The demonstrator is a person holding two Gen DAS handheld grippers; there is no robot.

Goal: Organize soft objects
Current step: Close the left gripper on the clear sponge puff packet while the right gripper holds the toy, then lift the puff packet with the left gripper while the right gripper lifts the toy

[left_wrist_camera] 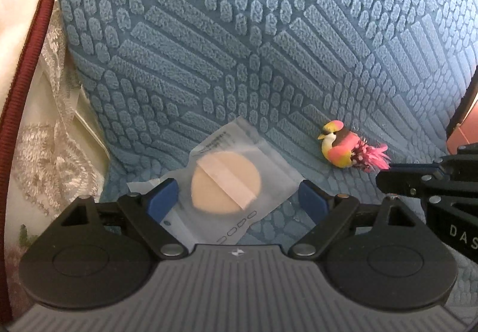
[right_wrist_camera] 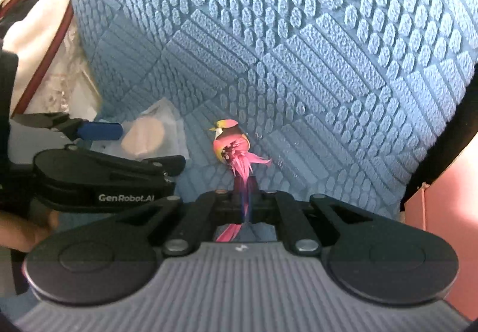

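A beige round powder puff in a clear plastic bag (left_wrist_camera: 226, 182) lies on the blue textured seat (left_wrist_camera: 239, 63). My left gripper (left_wrist_camera: 239, 200) is open, its blue pads either side of the bag. A small pink and yellow toy bird (left_wrist_camera: 343, 146) sits to the right. In the right wrist view my right gripper (right_wrist_camera: 245, 191) is shut on the bird's pink tail feathers, and the bird's body (right_wrist_camera: 230, 142) stands just beyond the fingertips. The puff (right_wrist_camera: 143, 136) and the left gripper (right_wrist_camera: 101, 152) show at the left there. The right gripper (left_wrist_camera: 385, 175) shows in the left wrist view.
A white cushion with dark red piping (left_wrist_camera: 27, 63) and lace fabric (left_wrist_camera: 50, 152) lie at the left. The blue cushioned back (right_wrist_camera: 298, 33) rises behind. A pink surface (right_wrist_camera: 442, 206) stands at the right edge.
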